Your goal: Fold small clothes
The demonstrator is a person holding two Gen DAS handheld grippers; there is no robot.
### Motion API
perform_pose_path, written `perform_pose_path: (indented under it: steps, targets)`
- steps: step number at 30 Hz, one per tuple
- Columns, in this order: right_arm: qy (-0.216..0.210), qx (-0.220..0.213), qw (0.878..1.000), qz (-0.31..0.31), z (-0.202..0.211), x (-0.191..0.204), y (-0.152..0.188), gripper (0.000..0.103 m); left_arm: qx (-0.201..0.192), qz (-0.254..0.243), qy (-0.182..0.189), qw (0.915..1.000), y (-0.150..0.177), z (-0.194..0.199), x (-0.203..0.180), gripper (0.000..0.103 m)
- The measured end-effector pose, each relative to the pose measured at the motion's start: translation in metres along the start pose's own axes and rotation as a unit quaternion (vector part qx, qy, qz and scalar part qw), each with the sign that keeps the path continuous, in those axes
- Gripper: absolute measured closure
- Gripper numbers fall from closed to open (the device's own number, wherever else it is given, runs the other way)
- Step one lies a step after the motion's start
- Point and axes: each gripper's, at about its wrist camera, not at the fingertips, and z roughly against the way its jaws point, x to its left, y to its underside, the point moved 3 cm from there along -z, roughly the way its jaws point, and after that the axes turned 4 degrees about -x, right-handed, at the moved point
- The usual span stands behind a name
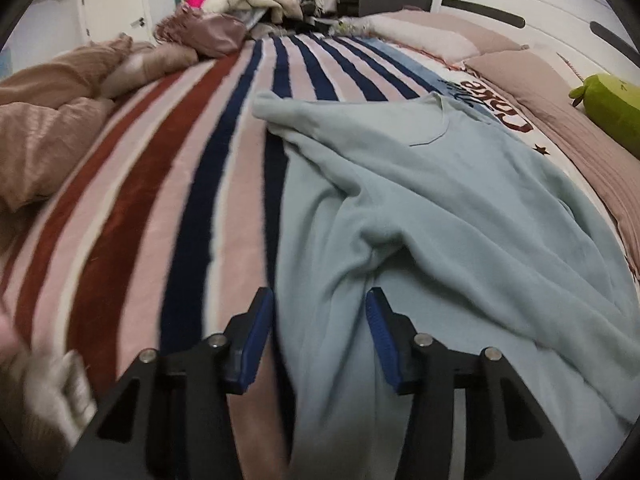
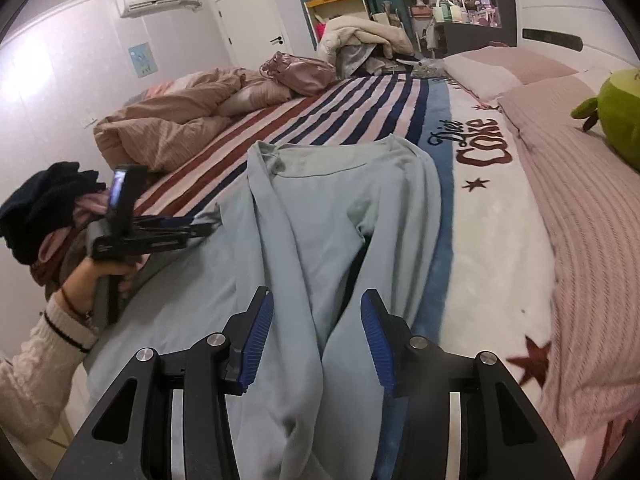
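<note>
Pale blue cotton: one long-sleeved top (image 1: 460,200) lies spread on one striped blanket (image 1: 168,200), rumpled, neckline toward 12 o'clock in both wrist views; in the right wrist view one sleeve is folded across the body, running from 12 o'clock down to 6 o'clock. Count elsewhere: two pink pillows (image 2: 516,66) at 1 o'clock; one green plush toy (image 2: 616,112) at 3 o'clock; one tan duvet (image 2: 168,128) bunched at 10 o'clock; one pink bag (image 2: 300,70) at 11 o'clock; one dark garment pile (image 2: 40,208) at 9 o'clock, off the edge of the bed.

Two tongs in use. Left gripper (image 1: 320,336): blue pads about half apart; the top's cloth lies below and between them, left pad over the garment's left edge where it meets the blanket; pads do not press on the fabric; nothing gripped. In the right wrist view this same tool sits at 9 o'clock, held by a hand (image 2: 100,276) in a cream knit sleeve (image 2: 36,364), its tips at the top's left edge; whether they touch cannot be told.

Right gripper (image 2: 318,340): pads about half apart; a ridge of the folded sleeve runs up between them without being pinched; nothing clamped.
</note>
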Motion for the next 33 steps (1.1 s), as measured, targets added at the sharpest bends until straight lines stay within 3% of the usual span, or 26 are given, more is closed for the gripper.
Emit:
perform_pose_path:
  steps: [3, 7, 11, 19, 24, 33]
  targets:
    - [-0.003, 0.003, 1.000, -0.004, -0.009, -0.002, -0.004, 0.062, 0.002, -0.015, -0.001, 0.9999, -0.010, -0.013, -0.008, 0.061]
    - [-0.002, 0.011, 1.000, 0.002, -0.022, -0.001, -0.009, 0.062, -0.010, -0.018, -0.001, 0.9998, -0.019, -0.015, -0.009, 0.085]
    - [-0.019, 0.031, 0.999, 0.005, -0.046, 0.007, -0.013, 0.062, -0.024, -0.003, -0.001, 0.9997, -0.019, -0.009, 0.002, 0.094]
    - [-0.056, 0.082, 0.995, -0.003, -0.095, 0.020, -0.019, 0.062, -0.053, 0.038, -0.048, 0.9967, -0.020, 0.008, 0.052, 0.097]
    - [-0.056, 0.103, 0.993, 0.022, -0.117, 0.033, -0.032, 0.062, -0.044, 0.069, -0.041, 0.9958, -0.011, 0.004, 0.080, 0.094]
    - [-0.095, 0.117, 0.986, 0.069, -0.175, 0.062, -0.078, 0.062, -0.049, 0.086, 0.000, 0.9951, -0.006, -0.001, 0.088, 0.087]
